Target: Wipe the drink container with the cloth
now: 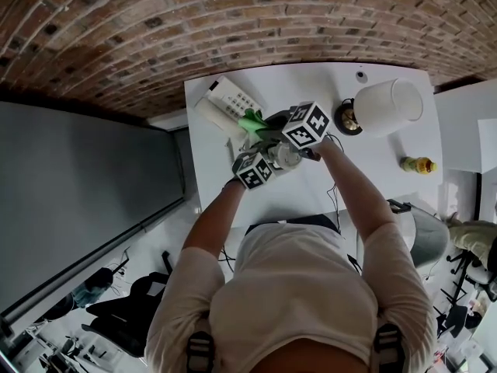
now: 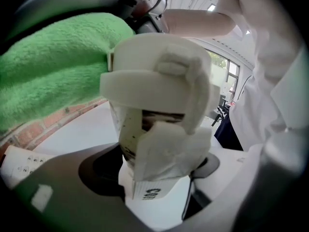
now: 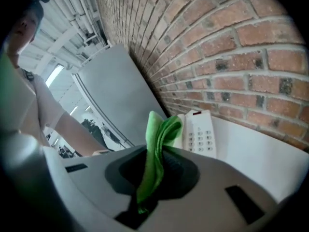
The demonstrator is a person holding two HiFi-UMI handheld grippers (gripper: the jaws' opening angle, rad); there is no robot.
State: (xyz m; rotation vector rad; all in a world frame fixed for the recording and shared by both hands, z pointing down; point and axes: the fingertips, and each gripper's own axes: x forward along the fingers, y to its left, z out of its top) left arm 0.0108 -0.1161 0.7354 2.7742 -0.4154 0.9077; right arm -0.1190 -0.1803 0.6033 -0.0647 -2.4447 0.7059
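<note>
While we are standing over the big white table [image 1: 388, 169] by the brick wall [image 1: 233, 22], we are doing the wiping step of the job, or are just about to start it. We are holding both tools up over the table, close to each other. The left gripper [image 2: 159, 173] is holding the drink container [image 2: 159, 76]. Its two jaws are standing wide apart and are pressing on the bottom part of the cup from both sides. The cup is standing up straight in the air above the table, not resting on it. The right gripper [image 3: 152, 178] is pinching the green cloth [image 3: 157, 149]. Its jaws are nearly together, with a fold of cloth sticking up out of them. Seen from the left gripper, the cloth is sitting right by the white lid, on its upper left side. We cannot tell if it is touching the lid or is only just beside it. We think the next move is asking us to press the cloth softly on the cup and rub it around the side and the lid. We are guessing the left grip needs to be firm and the cup straight, so nothing spills. A small white paper flap [image 2: 169, 153] is hanging down the front of the cup, and we think the cloth could catch on it.
</note>
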